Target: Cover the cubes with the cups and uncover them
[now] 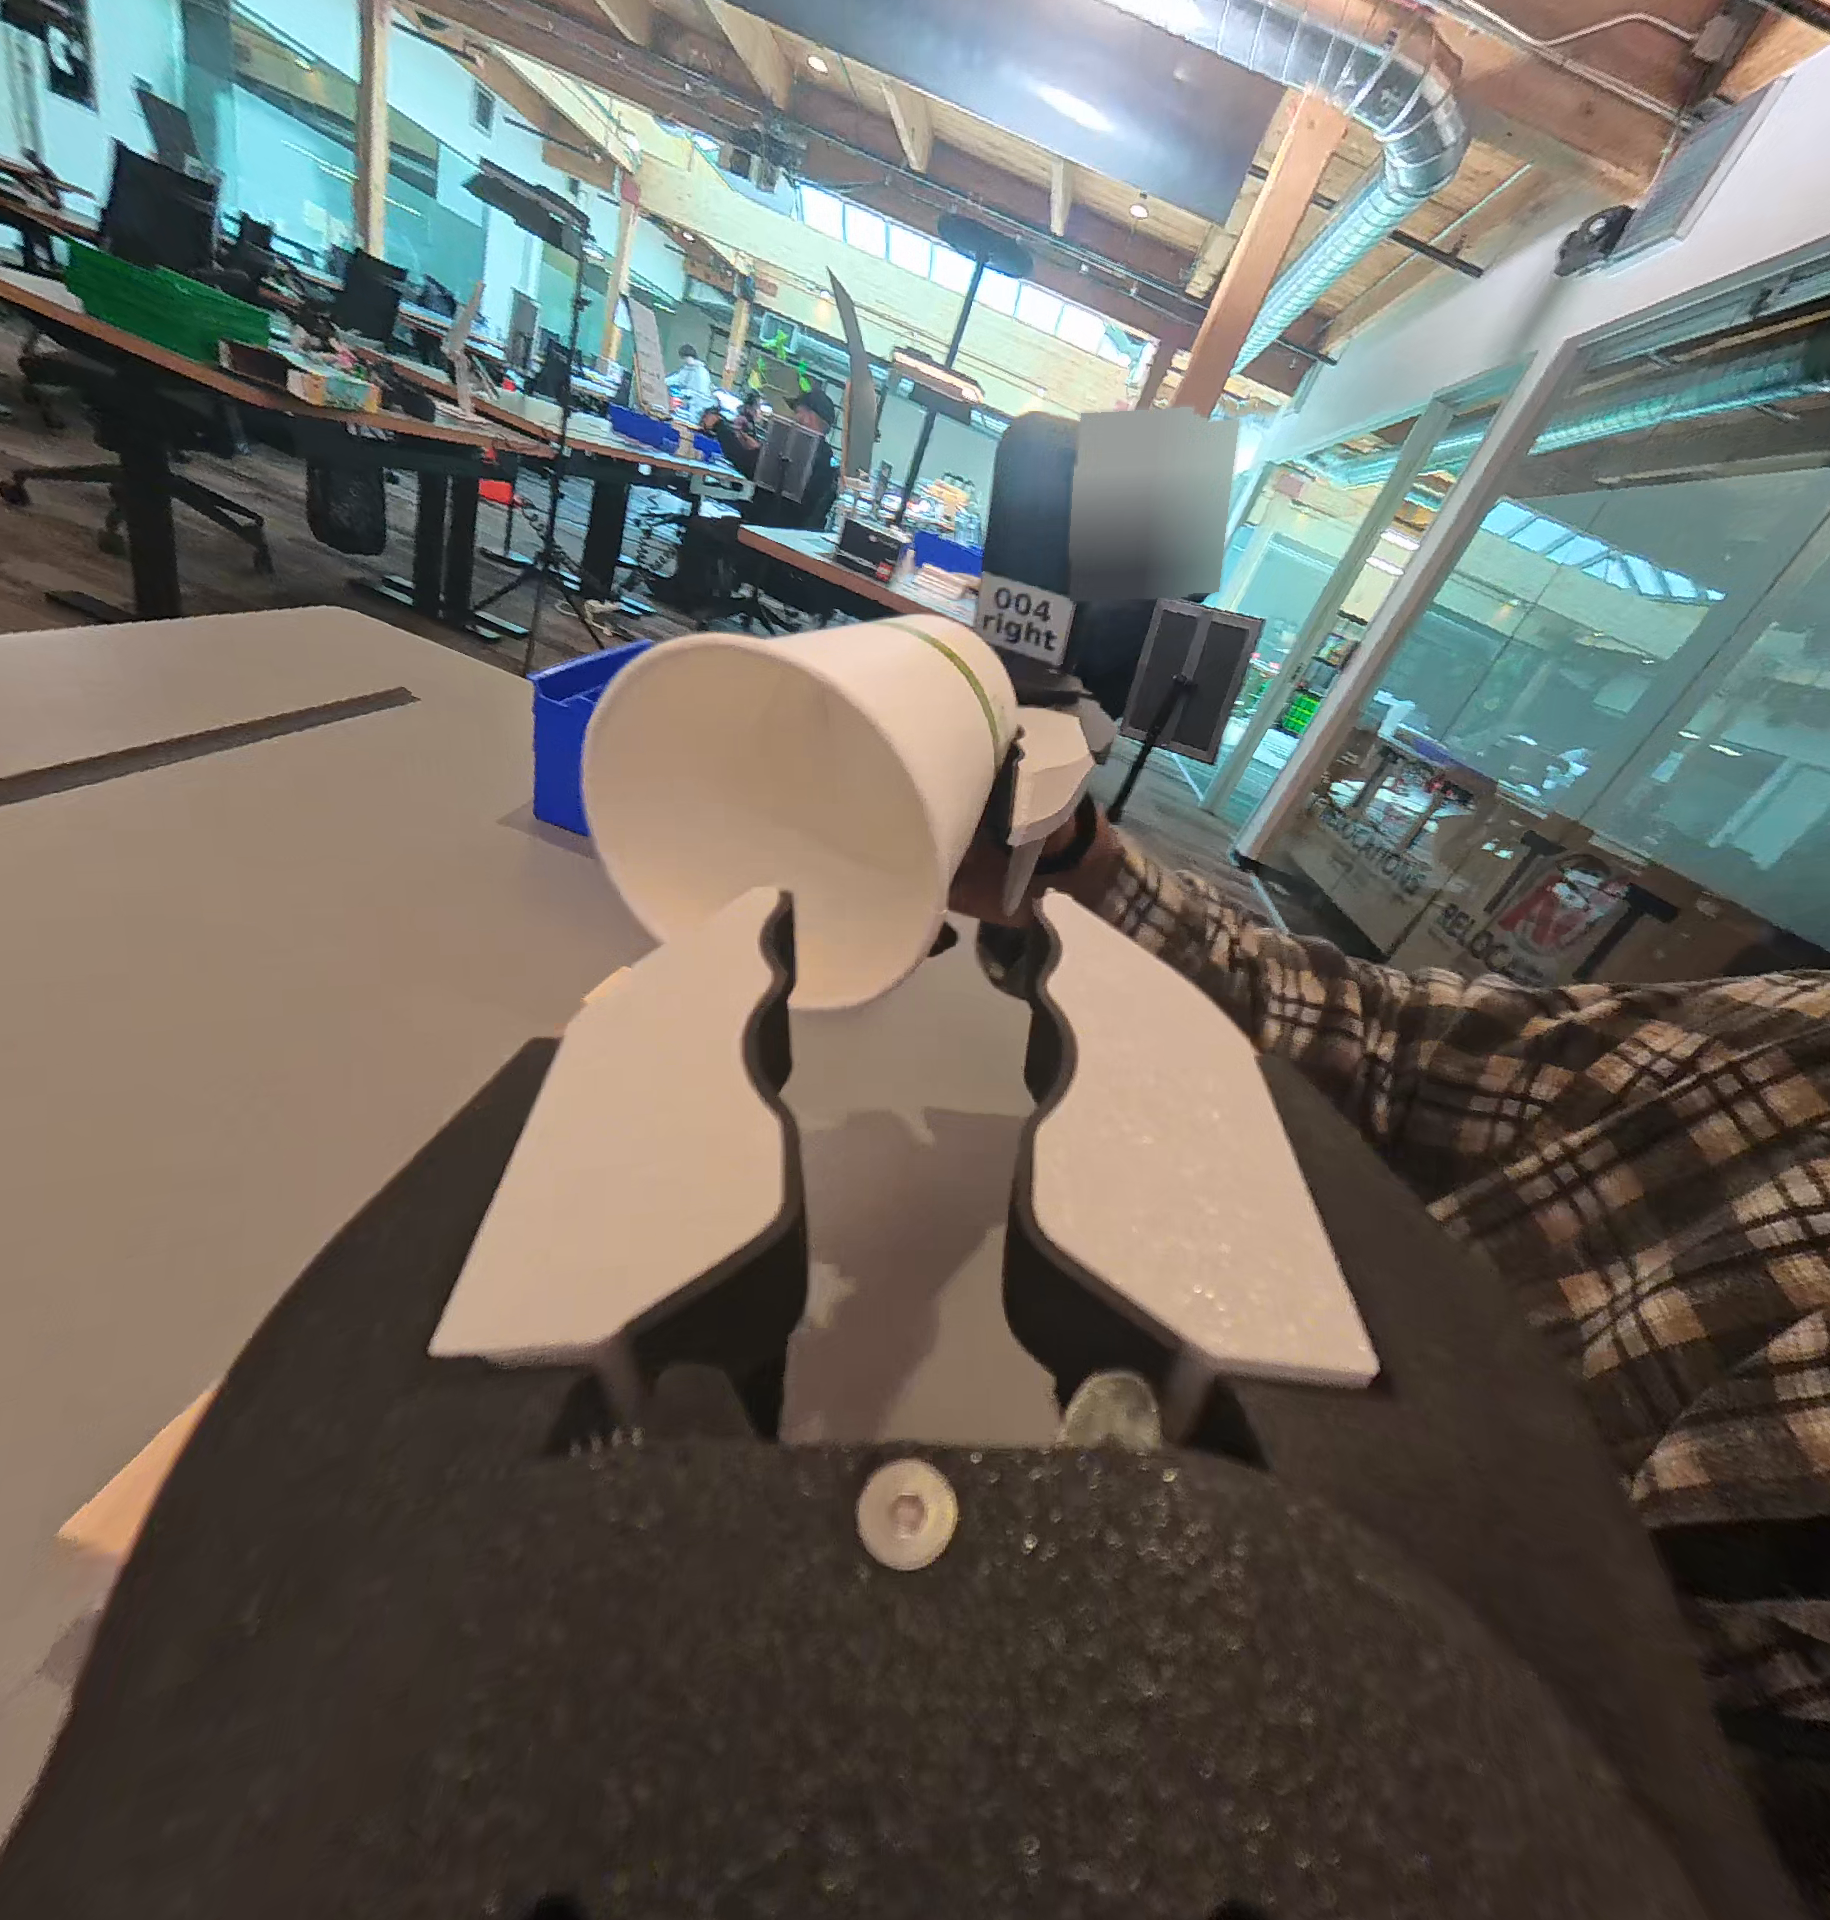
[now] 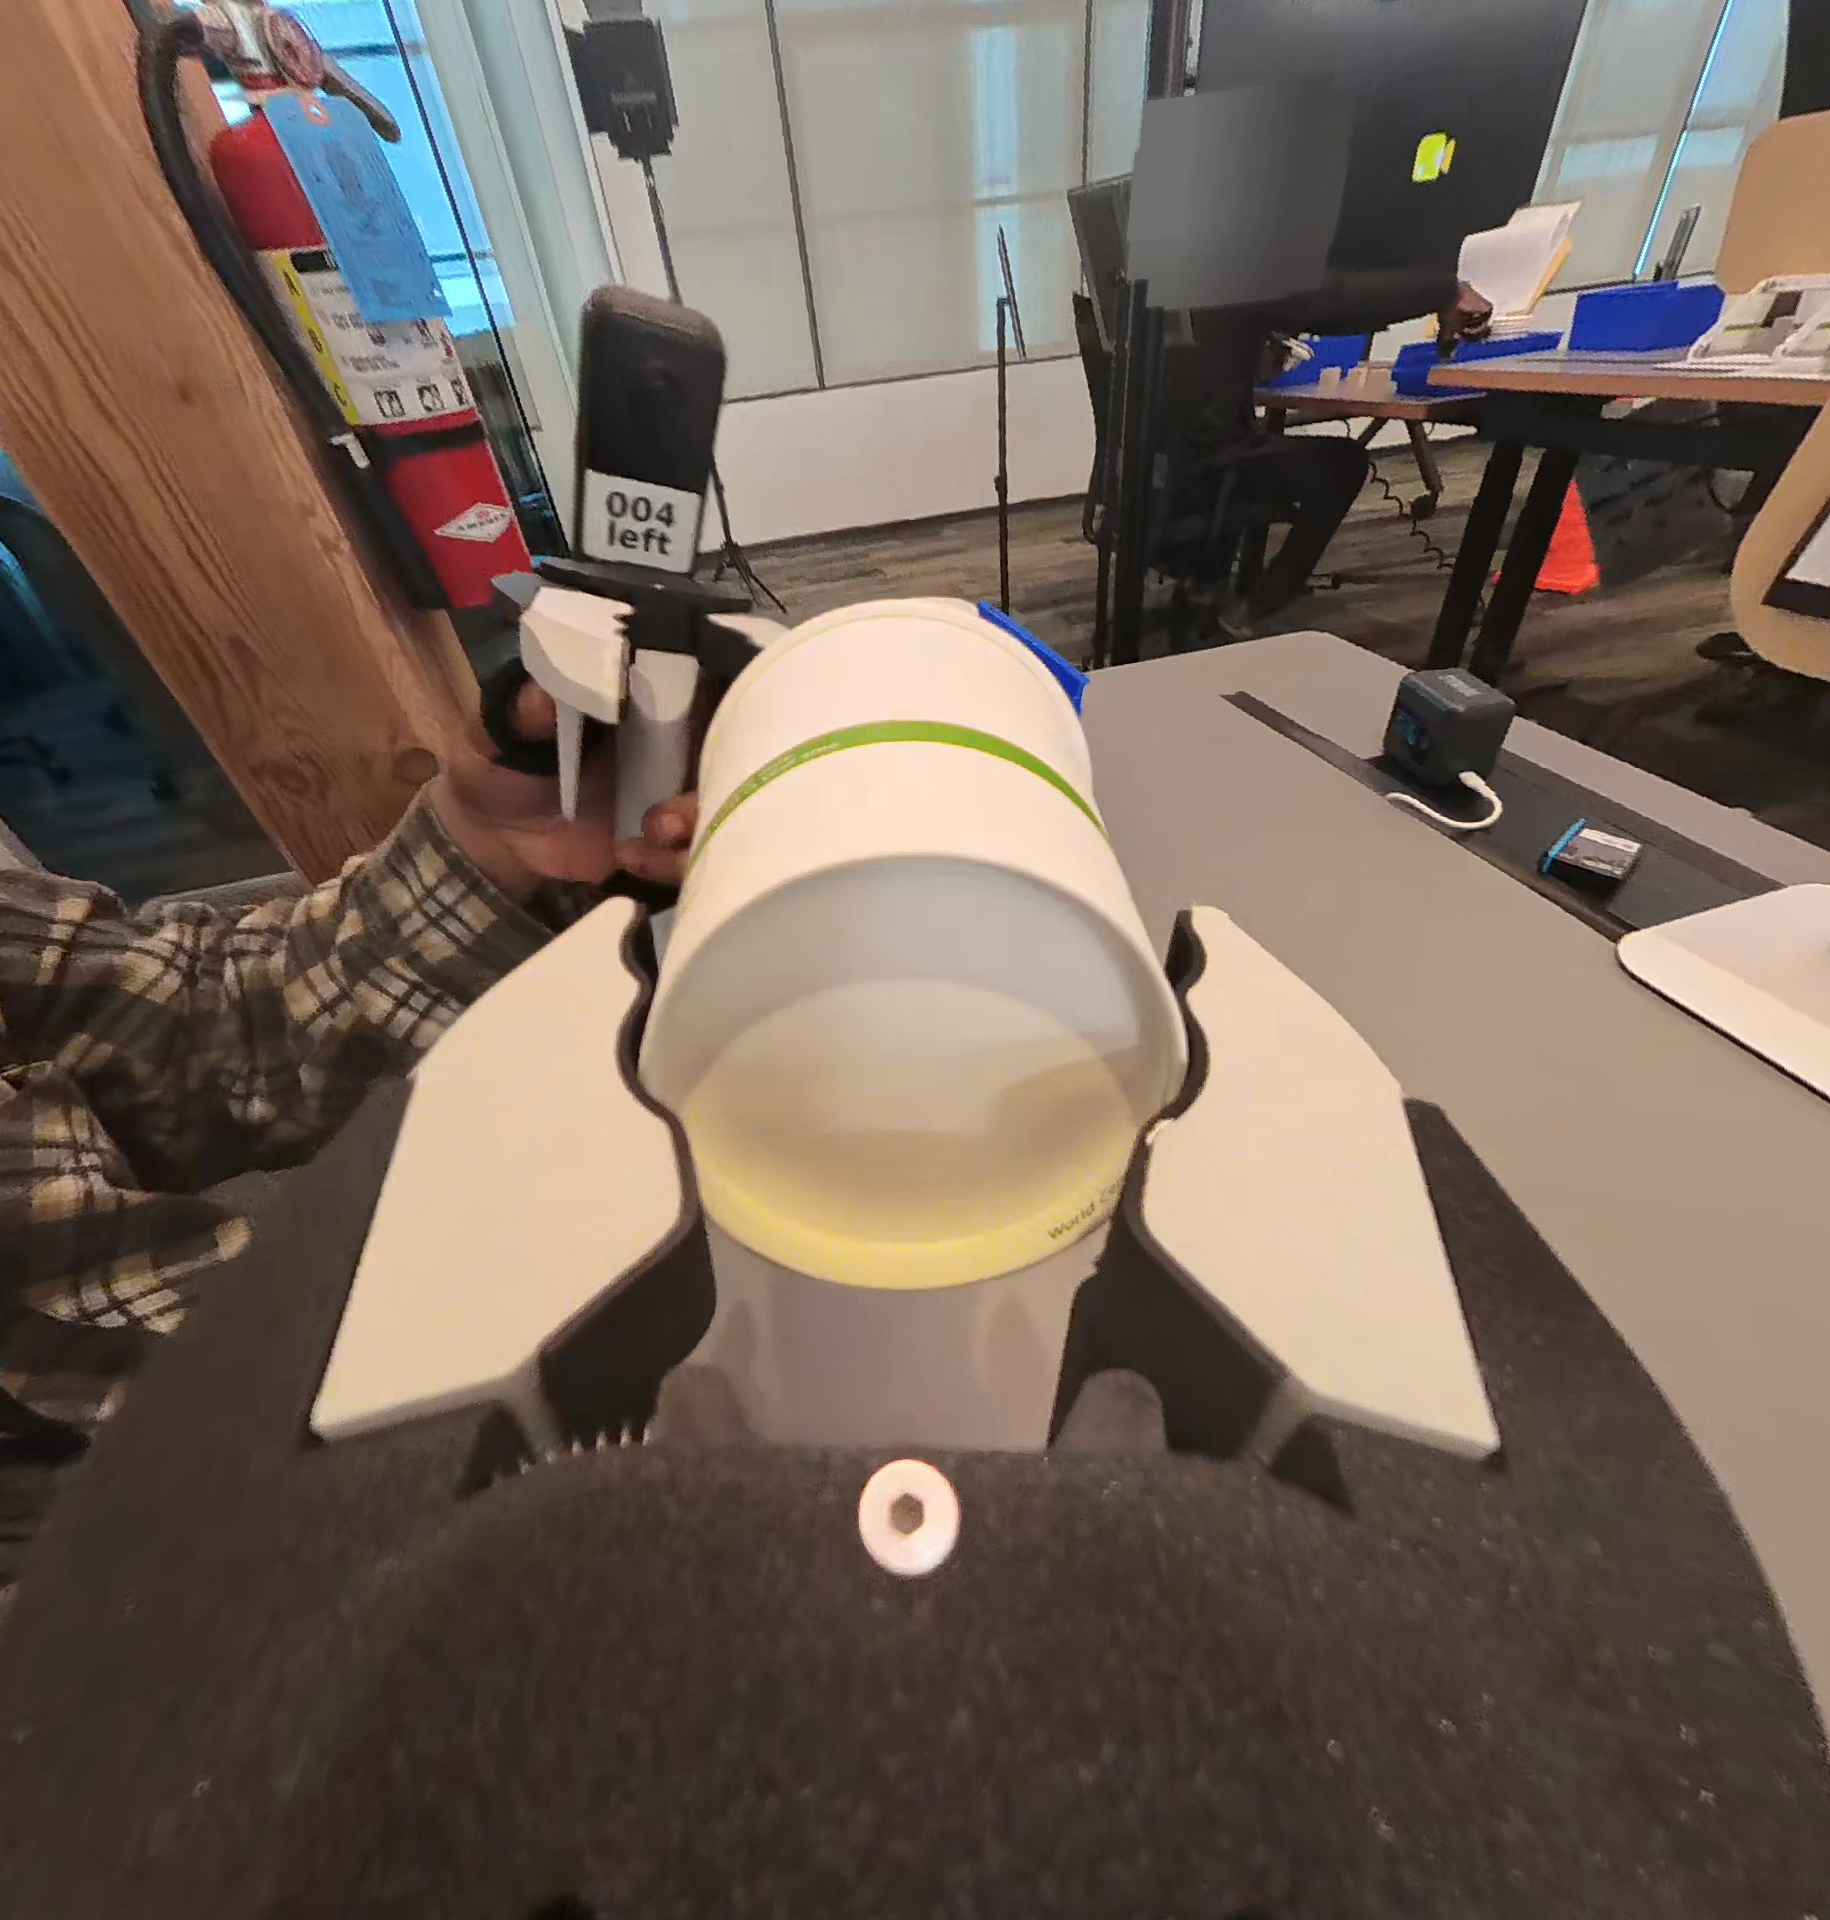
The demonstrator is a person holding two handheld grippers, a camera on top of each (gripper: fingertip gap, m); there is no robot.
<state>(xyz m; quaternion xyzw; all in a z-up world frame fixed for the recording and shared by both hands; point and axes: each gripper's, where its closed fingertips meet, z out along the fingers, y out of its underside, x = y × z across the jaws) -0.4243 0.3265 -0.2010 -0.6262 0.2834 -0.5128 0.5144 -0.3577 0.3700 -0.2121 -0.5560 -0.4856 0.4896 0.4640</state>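
Our right gripper [image 2: 911, 1049] clamps a white paper cup [image 2: 906, 904] by its sides, both fingers [image 2: 537, 1174] pressed against the wall near the closed base. The cup lies tipped on its side in the air above the grey table [image 2: 1462, 1039], base toward our right camera, a thin green band [image 2: 890, 743] circling it toward the far end. From the left wrist view, the same cup [image 1: 786, 800] shows its open mouth, empty and white inside, angled down and toward that camera, with the right gripper [image 1: 1036, 821] behind it.

Our left gripper [image 1: 911, 956] holds nothing; its fingers [image 1: 641, 1122] stand apart with bare table [image 1: 215, 935] showing between them, their tips just below the cup's rim. Whether the left finger touches that rim, we cannot tell. In the right view the left gripper [image 2: 620, 707] sits beyond the cup's left side, a hand [image 2: 568, 831] in a plaid sleeve [image 2: 163, 997] gripping it.

No cubes appear in either view. A blue bin [image 1: 568, 748] stands on the table behind the cup. A small black camera [image 2: 1446, 722] rests on a dark strip [image 2: 1617, 862] farther right.
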